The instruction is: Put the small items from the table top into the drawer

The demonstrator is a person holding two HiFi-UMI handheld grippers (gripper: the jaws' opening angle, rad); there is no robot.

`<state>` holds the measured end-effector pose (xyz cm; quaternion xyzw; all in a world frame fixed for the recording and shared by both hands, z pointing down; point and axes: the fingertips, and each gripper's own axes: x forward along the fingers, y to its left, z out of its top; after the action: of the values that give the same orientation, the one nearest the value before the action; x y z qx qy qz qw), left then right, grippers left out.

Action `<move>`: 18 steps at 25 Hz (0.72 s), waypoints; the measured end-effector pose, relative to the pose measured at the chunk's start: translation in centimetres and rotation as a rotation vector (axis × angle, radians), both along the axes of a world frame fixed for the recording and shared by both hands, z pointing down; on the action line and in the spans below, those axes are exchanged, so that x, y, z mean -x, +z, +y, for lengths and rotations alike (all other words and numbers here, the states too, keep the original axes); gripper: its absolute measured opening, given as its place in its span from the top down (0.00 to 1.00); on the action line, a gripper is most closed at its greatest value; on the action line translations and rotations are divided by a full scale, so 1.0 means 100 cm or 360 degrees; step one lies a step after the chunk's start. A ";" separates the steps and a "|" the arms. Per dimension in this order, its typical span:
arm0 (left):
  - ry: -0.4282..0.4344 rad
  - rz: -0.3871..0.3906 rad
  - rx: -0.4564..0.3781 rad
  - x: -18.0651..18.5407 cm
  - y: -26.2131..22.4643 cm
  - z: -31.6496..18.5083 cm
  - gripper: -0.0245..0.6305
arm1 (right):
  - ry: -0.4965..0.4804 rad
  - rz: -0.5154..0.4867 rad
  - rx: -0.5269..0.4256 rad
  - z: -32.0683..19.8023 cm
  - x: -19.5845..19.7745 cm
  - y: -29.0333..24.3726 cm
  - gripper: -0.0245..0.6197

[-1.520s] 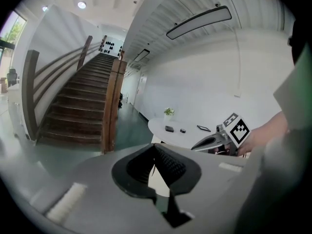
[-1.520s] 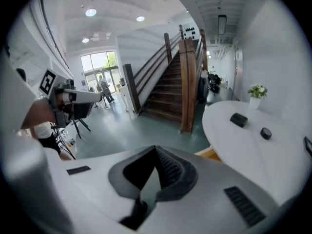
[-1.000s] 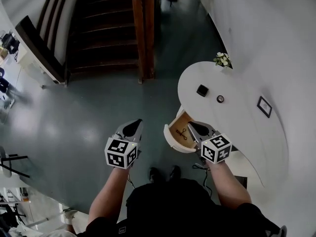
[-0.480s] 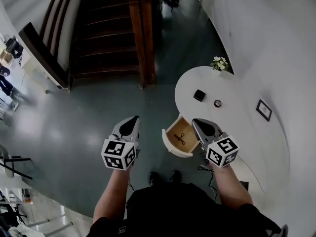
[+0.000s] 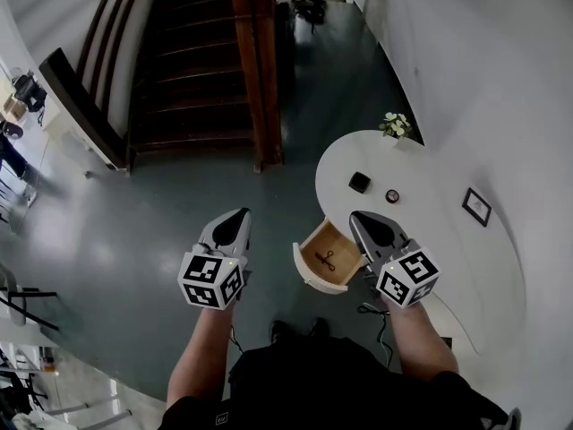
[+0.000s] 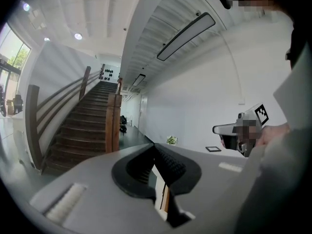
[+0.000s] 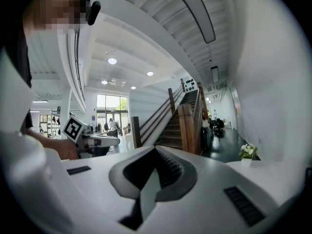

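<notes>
Lobby — wide wooden staircase, glass entrance doors, polished floor.

One table has one drawer. On top are one black box, one round thing, one picture and one flower pot.

Drawer: open just ahead of you, white curved front, wood floor.
Inside it: one thin dark item, flat, mid-floor.
Table top: your black square item and small round item, near each other, not touching.
</notes>
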<state>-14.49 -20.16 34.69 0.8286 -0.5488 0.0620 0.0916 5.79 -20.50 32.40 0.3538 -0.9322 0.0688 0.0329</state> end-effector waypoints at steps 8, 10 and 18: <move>0.0013 -0.0061 -0.0118 0.000 -0.032 -0.017 0.95 | 0.0010 -0.0033 -0.0157 -0.009 0.004 -0.039 0.94; 0.0003 -0.0059 -0.0146 0.001 -0.039 -0.021 0.95 | 0.0019 -0.0043 -0.0189 -0.012 0.004 -0.047 0.94; -0.0027 0.0004 -0.0141 0.000 -0.037 -0.021 0.95 | 0.0005 -0.0070 -0.0158 -0.010 0.011 -0.044 0.94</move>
<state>-14.52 -22.29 30.96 0.8273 -0.5578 0.0360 0.0561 4.72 -21.52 27.96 0.3549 -0.9344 0.0304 -0.0053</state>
